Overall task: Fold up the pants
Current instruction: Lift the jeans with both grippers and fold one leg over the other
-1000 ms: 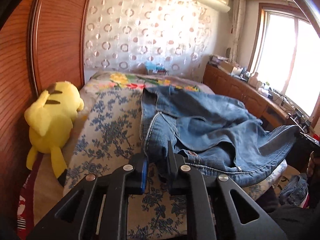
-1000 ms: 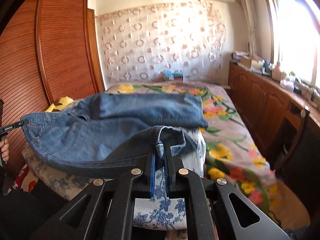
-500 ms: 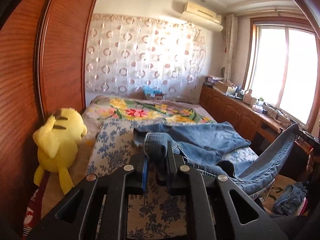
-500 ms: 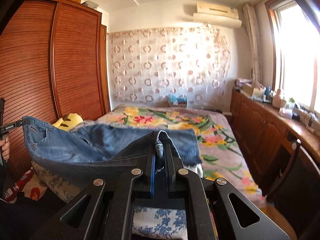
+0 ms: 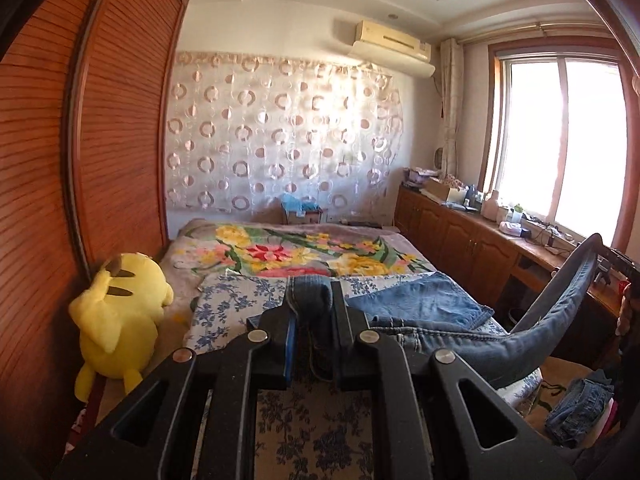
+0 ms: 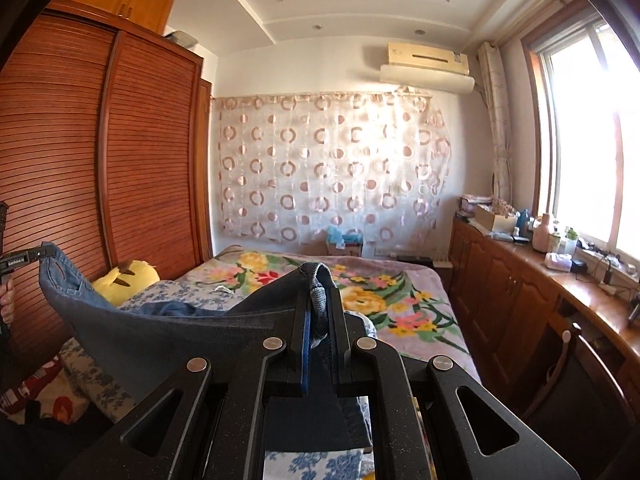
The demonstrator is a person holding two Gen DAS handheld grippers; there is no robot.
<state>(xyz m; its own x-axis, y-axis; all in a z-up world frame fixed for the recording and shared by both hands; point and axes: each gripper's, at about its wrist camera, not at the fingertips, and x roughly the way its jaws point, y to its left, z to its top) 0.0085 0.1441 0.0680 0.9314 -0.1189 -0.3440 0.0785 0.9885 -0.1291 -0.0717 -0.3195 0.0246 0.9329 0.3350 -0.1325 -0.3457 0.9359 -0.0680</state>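
Blue denim pants hang stretched between my two grippers above the bed. My left gripper is shut on a bunched fold of the denim at one end. A band of the cloth sweeps up to the right, where the other gripper holds it at the frame edge. In the right wrist view my right gripper is shut on the pants, whose dark inner side spans left to the other gripper, held by a hand at the left edge. The legs trail onto the bed below.
A bed with a blue-flowered cloth and a bright floral blanket lies ahead. A yellow plush toy leans on the wooden wardrobe at left. A cluttered wooden counter runs under the window. More denim lies on the floor at right.
Both grippers have risen with the pants, lifting most of the denim off the bed. The views tilted up, so more wall and ceiling show and less bed.
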